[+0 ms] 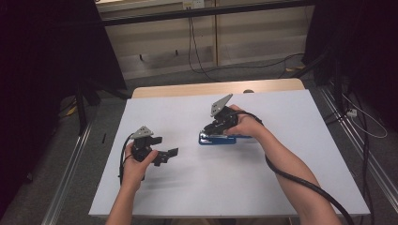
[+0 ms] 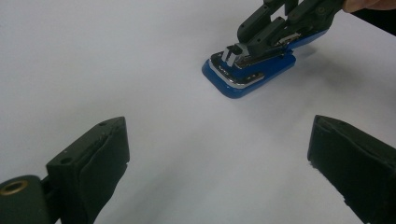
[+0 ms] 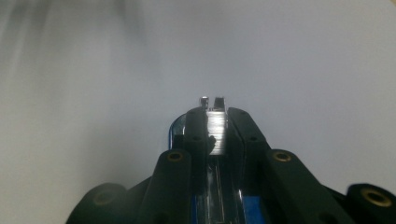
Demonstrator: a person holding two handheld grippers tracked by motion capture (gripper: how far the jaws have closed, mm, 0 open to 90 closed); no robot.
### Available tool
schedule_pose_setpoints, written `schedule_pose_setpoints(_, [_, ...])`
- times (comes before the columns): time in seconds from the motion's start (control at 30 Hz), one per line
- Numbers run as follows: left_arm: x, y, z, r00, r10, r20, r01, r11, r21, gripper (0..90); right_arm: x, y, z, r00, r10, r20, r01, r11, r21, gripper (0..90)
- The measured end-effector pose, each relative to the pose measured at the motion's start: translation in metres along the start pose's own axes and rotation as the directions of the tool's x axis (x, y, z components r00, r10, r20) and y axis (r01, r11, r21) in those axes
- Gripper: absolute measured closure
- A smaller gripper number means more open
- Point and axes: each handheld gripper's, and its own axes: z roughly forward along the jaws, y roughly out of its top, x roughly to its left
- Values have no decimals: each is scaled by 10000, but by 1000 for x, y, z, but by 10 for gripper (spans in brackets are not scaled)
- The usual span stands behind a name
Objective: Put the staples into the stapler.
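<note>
Stapler [image 2: 254, 74]: blue base, chrome/silver metal top, black trim around it. Both grippers black, left gripper [image 1: 165, 156], right gripper [image 1: 212, 128], each with a grey plate on top, brass-coloured screw bushings. Table [image 1: 197, 187] plain white, no pattern, light wood edge at far side

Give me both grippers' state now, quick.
Left gripper: open, nothing between its fingers, off the blue stapler.
Right gripper: closed on the stapler's metal top.
</note>
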Motion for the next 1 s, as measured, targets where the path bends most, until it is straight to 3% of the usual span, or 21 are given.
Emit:
schedule_pose_setpoints(0.27, [0,0,0,10000,6,3,-6,10000,-16,57,0,0,0,10000,59,20,-59,10000,-79,755])
schedule_pose_setpoints(0.63, [0,0,1,10000,-42,56,42,10000,-39,57,5,-7,-18,9939,924,602,-889,9944,-574,549])
schedule_pose_setpoints(0.8, [-1,1,4,9999,-18,133,19,10000,-87,57,11,-13,-29,9859,1293,1061,-1216,9897,-756,435])
schedule_pose_setpoints(1.0, [-3,3,8,9998,11,197,-8,9999,-162,57,20,-23,-45,9666,1975,1636,-1808,9772,-1113,291])
